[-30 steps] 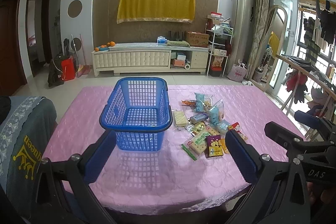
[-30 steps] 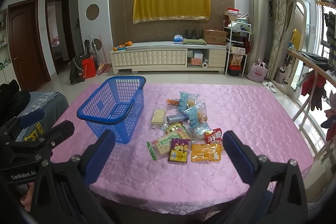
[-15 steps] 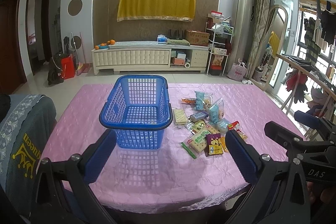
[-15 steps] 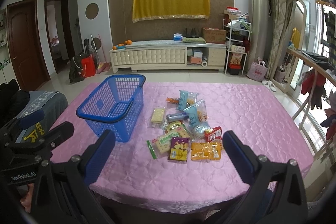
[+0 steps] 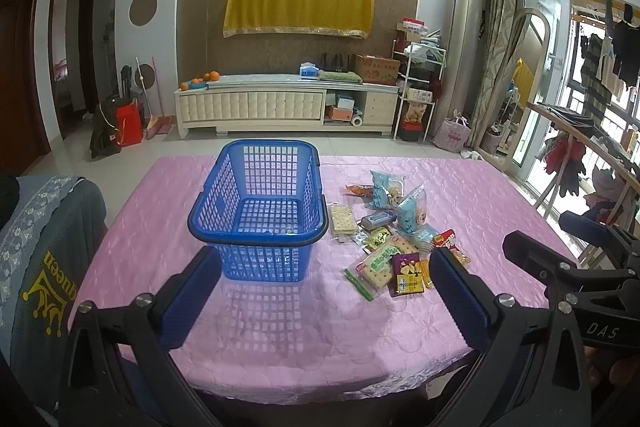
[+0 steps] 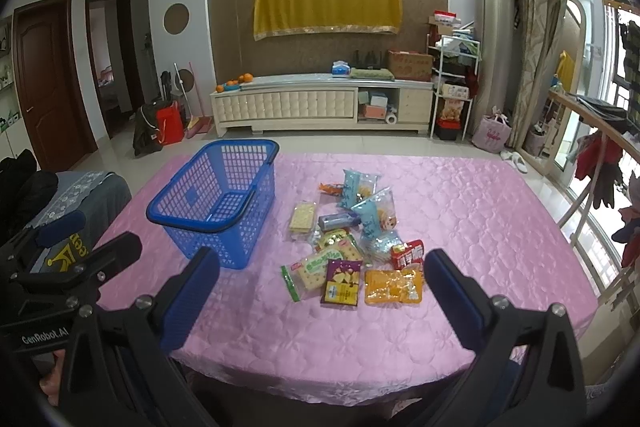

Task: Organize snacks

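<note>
— Now, see the blue basket (image 5: 258,211)?
— Yep. Sits on the pink table (image 5: 460,187), nearer the left edge. Nothing inside.
— And the snacks (image 6: 352,239)?
— All in a pile just right of the basket, around the middle of the table. Purple packet (image 6: 341,281) and orange packet (image 6: 393,286) lie closest to the near edge, side by side. Green cracker pack (image 6: 310,273) touches the purple one on its left. Two light blue bags (image 6: 370,203) lie farther back.
— What about the left gripper (image 5: 324,291)?
— Wide open, holding nothing. Hangs over the near edge, facing the basket.
— And the right gripper (image 6: 320,291)?
— Wide open too, holding nothing. Hangs over the near edge, facing the pile.
— Anything past the far edge?
— Long white cabinet (image 6: 320,107) on the floor, under a yellow cloth (image 6: 326,1).
</note>
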A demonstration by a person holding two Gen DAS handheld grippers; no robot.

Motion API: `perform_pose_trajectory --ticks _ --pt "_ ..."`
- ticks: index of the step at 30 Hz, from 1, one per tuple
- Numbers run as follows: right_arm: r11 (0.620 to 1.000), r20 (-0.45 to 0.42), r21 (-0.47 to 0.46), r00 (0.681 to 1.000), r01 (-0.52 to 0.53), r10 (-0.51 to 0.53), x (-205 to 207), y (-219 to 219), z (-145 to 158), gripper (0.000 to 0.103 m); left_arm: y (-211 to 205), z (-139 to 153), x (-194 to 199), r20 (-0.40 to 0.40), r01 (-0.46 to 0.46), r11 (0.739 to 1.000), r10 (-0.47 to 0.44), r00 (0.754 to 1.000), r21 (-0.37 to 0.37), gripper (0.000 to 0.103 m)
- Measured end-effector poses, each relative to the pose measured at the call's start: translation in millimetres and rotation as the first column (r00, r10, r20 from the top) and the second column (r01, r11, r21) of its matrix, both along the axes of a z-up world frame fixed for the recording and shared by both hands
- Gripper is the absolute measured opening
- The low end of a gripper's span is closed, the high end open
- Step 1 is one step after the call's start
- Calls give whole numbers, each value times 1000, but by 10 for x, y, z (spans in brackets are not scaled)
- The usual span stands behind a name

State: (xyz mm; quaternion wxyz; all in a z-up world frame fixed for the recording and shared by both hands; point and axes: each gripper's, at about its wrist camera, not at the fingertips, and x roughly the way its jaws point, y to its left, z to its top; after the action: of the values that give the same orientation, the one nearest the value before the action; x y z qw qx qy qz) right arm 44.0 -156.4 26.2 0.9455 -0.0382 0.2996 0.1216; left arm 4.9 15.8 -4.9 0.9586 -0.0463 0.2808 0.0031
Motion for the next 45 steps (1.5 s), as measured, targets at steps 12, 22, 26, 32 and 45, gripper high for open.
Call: perform_pose_trajectory --ticks 12,22,26,32,45 --pt "1000 26 -5 1000 10 -10 413 -100 262 103 -112 227 511 -15 40 999 -40 999 -14 103" --pt "999 26 19 999 26 -27 1105 -364 363 103 -367 368 1320 -36 105 994 -104 994 24 103" --pt "1000 -3 16 1000 12 -12 1424 -477 258 103 -447 216 1664 -86 125 992 -125 988 -2 103" --pt "998 -40 -31 998 -54 52 1853 -654 -53 103 -589 -71 2141 -161 125 992 -128 979 -27 103" --pt "960 -135 -76 956 -270 259 2319 -833 -963 96 -916 -766 2584 -256 109 993 -95 962 41 103"
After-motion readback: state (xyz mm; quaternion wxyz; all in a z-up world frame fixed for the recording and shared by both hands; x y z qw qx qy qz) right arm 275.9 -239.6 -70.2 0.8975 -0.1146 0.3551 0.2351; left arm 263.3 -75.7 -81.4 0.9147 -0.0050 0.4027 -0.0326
